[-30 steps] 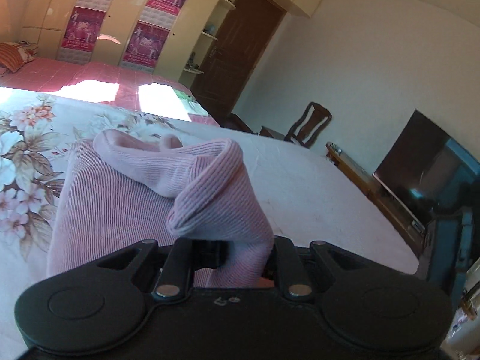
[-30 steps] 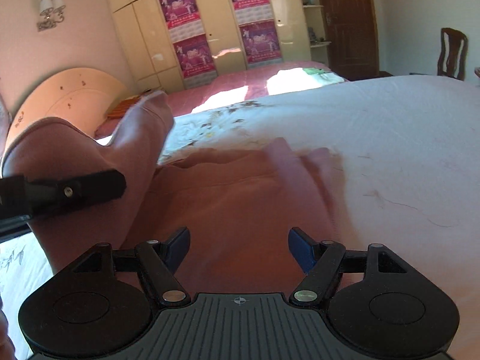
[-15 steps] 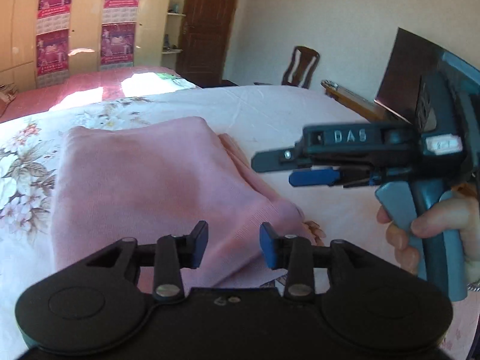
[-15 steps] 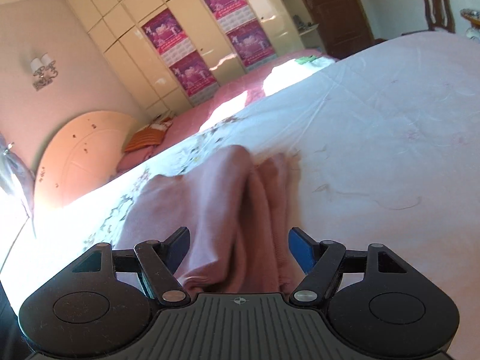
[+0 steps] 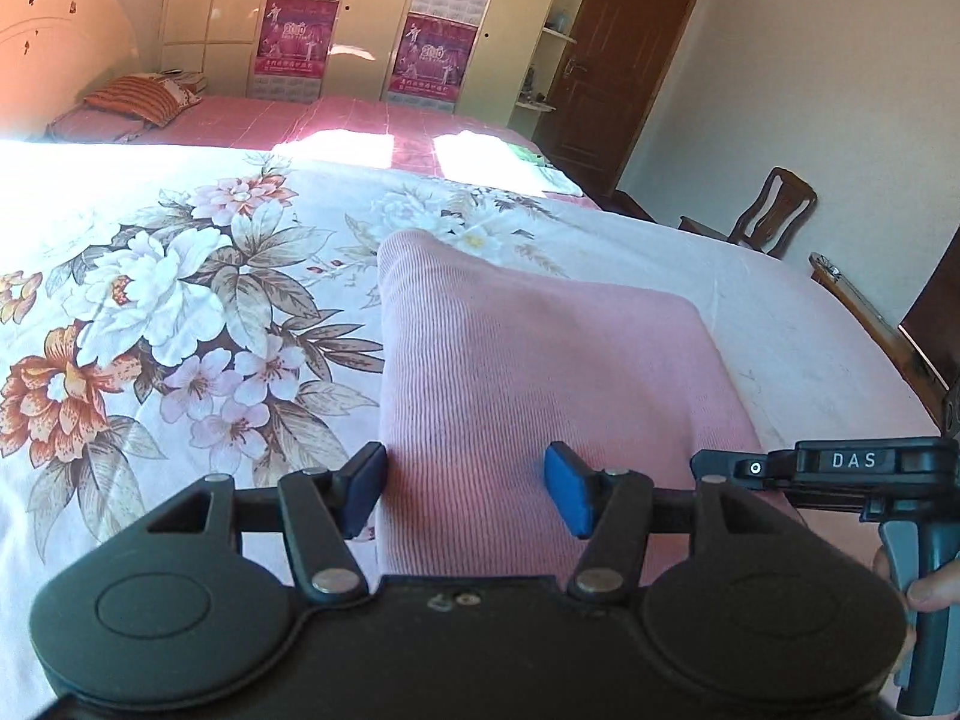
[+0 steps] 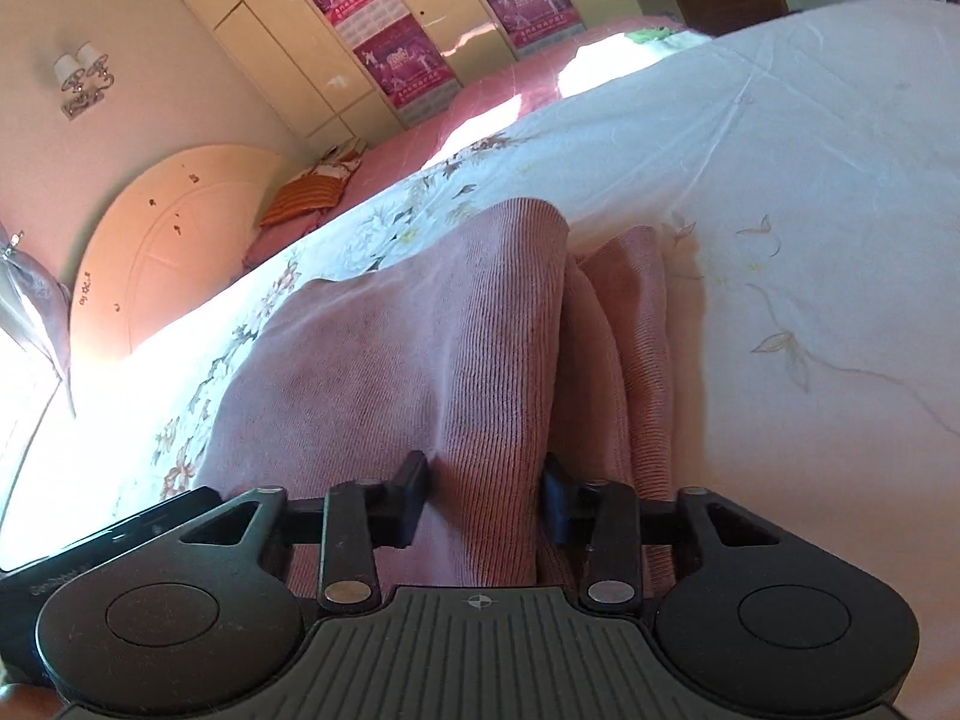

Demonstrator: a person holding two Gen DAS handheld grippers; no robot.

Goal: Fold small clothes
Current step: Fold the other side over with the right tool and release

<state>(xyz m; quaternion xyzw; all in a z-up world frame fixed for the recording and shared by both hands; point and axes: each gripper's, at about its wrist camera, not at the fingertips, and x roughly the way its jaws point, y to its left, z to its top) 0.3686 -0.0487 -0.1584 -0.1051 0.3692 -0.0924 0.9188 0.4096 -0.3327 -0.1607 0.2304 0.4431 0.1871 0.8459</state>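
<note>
A pink ribbed knit garment lies folded on the floral bedsheet. My left gripper hovers at its near edge with the jaws opening. The left pad sits by the garment's left border, the right pad is over the cloth, and neither presses. In the right wrist view the garment rises in a ridge between the pads of my right gripper, whose jaws are closing and pinch that fold. The right gripper also shows at the right of the left wrist view, low over the garment's right side, with a hand's fingers on its trigger.
Plain white sheet spreads to the right of the garment. Behind are a second bed with a pink cover, a striped pillow, a rounded headboard, postered wardrobes, a brown door and a wooden chair.
The left gripper let go of the raised bunch of cloth, which now lies flat and folded, and its jaws widened at the near edge. The right jaws narrowed onto a fold of the garment.
</note>
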